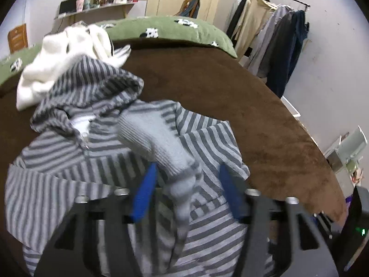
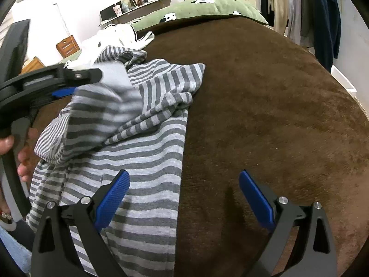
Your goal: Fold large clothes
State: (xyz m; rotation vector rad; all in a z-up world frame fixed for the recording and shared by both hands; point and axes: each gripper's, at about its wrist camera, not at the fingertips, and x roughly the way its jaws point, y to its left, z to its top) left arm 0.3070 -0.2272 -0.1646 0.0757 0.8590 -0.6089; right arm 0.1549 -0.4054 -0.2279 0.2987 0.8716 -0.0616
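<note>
A grey striped hoodie (image 1: 69, 173) lies on the brown blanket (image 1: 230, 92), hood (image 1: 96, 80) toward the far side. Its plain ribbed sleeve cuff (image 1: 161, 147) lies folded across the chest and runs down between the blue pads of my left gripper (image 1: 187, 184), which stand apart from it, open. In the right wrist view the hoodie (image 2: 143, 161) fills the left half. My right gripper (image 2: 184, 196) is wide open and holds nothing: its left finger hangs over the hoodie's edge, its right over bare blanket (image 2: 265, 103). One of the left gripper's fingers (image 2: 87, 75) shows at the left above the sleeve.
A white garment (image 1: 57, 57) is heaped beyond the hood. A green cow-print pillow (image 1: 173, 27) lines the far edge of the bed. A rack of hanging clothes (image 1: 276, 34) stands at the right wall. A person's hand (image 2: 23, 157) grips the left handle.
</note>
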